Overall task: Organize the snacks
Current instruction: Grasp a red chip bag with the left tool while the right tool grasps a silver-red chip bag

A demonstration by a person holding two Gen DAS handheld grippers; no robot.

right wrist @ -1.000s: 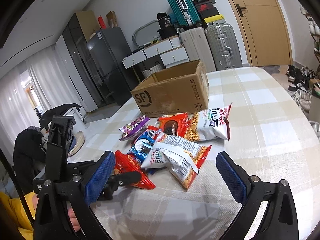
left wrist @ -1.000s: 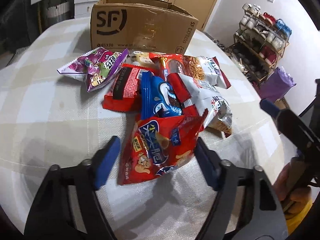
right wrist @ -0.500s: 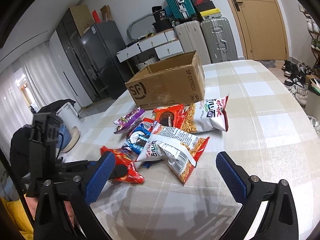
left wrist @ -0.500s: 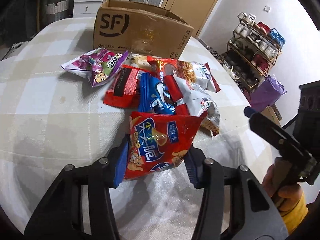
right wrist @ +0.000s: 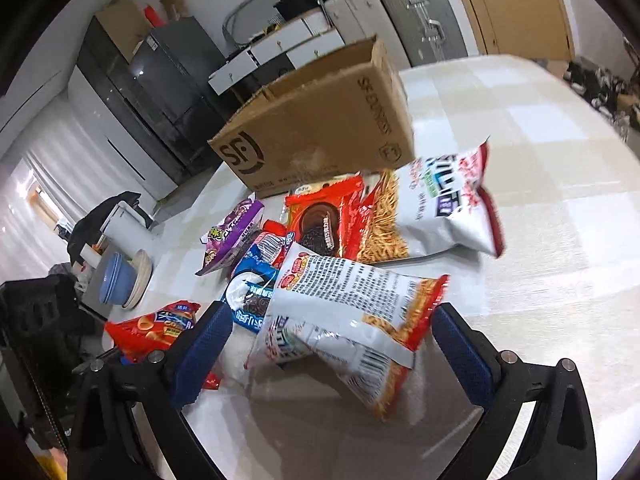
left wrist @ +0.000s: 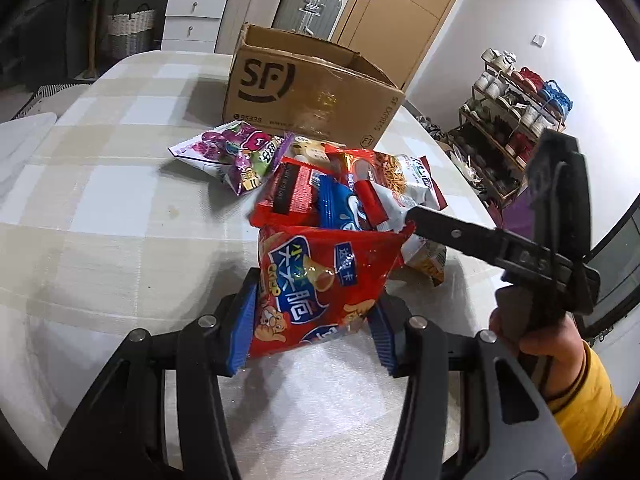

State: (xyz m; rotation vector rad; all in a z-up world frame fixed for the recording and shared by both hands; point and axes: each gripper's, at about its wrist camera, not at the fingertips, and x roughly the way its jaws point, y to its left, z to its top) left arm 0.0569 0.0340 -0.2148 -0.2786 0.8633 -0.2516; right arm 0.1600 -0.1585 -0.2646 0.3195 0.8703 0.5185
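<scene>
The left gripper (left wrist: 312, 328) has just closed, pinching a crinkly red foil crisp bag (left wrist: 320, 280); the right gripper (right wrist: 324, 344) gapes wide around a glossy white noodle-snack packet (right wrist: 352, 300)

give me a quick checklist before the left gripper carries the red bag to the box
1. Left gripper shut on the red snack bag, pads on both sides: ok.
2. Bag lifted off the pile: cannot tell; its top edge overlaps the blue packet.
3. Cardboard box top open, flaps out of the way: ok.
4. Right gripper out of the path: not ok; it is open around the white noodle bag and its finger meets the red bag's corner in the left view.
5. Room inside the box: cannot tell.
</scene>
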